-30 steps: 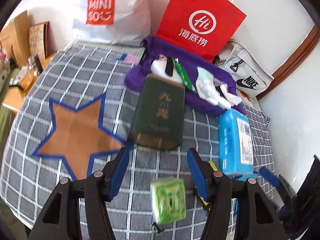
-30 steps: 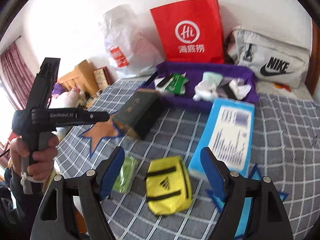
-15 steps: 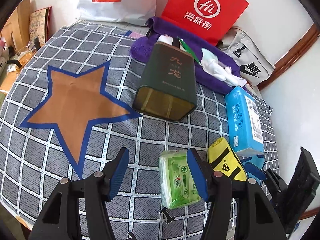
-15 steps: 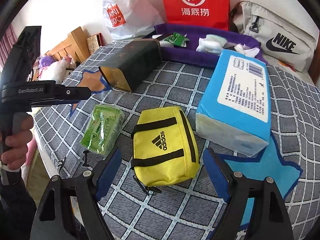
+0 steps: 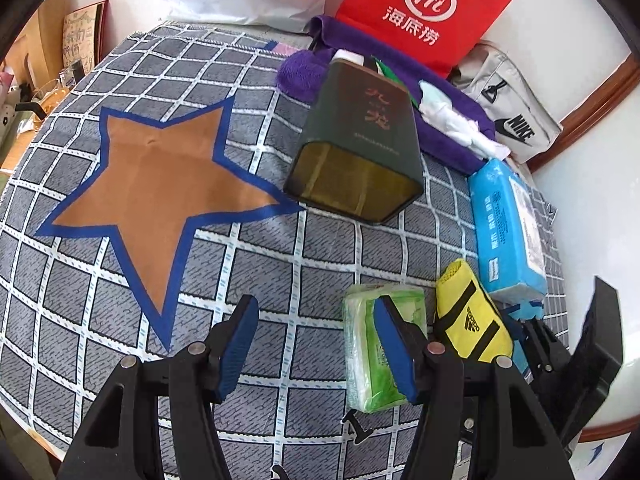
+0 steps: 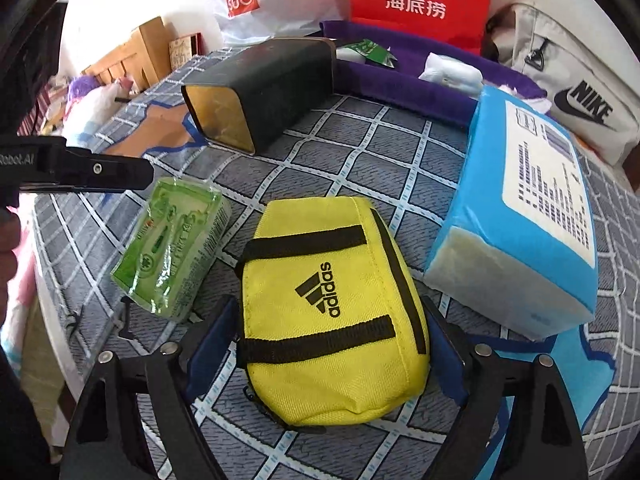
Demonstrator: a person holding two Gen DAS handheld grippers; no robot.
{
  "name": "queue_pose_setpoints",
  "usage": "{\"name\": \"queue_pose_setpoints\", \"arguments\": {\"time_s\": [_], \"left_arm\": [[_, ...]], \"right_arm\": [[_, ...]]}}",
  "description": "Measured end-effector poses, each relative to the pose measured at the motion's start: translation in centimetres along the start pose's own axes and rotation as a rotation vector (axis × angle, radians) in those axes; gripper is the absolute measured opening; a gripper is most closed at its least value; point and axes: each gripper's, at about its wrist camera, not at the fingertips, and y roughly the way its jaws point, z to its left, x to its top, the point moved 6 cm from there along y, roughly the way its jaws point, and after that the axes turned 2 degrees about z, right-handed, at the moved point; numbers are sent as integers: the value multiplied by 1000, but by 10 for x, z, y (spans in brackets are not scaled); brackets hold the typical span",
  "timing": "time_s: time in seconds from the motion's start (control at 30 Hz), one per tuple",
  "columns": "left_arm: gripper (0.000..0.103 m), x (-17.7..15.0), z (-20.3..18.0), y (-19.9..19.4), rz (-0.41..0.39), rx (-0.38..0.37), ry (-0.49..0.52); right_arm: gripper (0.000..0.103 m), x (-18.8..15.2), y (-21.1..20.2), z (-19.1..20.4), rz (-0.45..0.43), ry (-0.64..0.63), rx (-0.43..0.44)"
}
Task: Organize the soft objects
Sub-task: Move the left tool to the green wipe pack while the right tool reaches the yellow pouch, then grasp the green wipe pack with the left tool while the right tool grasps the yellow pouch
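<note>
Fingers of the right gripper (image 6: 328,344) stand either side of the yellow fabric Adidas pouch (image 6: 332,312) on the grey checked cloth (image 6: 360,152), jaws wide, though the pouch's bulk hides both blue pads and I cannot tell whether they touch it. Left gripper (image 5: 316,344) hangs half open and empty, its right finger covering part of the green plastic-wrapped tissue pack (image 5: 366,364), which lies just left of the pouch. Beyond the grippers, the dark green tin (image 5: 360,148) screens part of the purple towel (image 5: 448,136); the blue tissue packet (image 6: 520,216) sits right of the pouch.
</note>
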Motion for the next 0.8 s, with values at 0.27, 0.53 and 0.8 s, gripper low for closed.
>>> {"name": "queue_pose_setpoints", "arguments": {"time_s": [0.27, 0.53, 0.8], "left_arm": [[58, -10, -16, 7, 21, 9, 38], [65, -25, -44, 20, 46, -2, 75], [78, -29, -71, 36, 37, 126, 181]], "right_arm": [[71, -18, -22, -4, -39, 39, 27], [72, -47, -41, -21, -58, 85, 12], [72, -71, -50, -62, -75, 225, 13]]}}
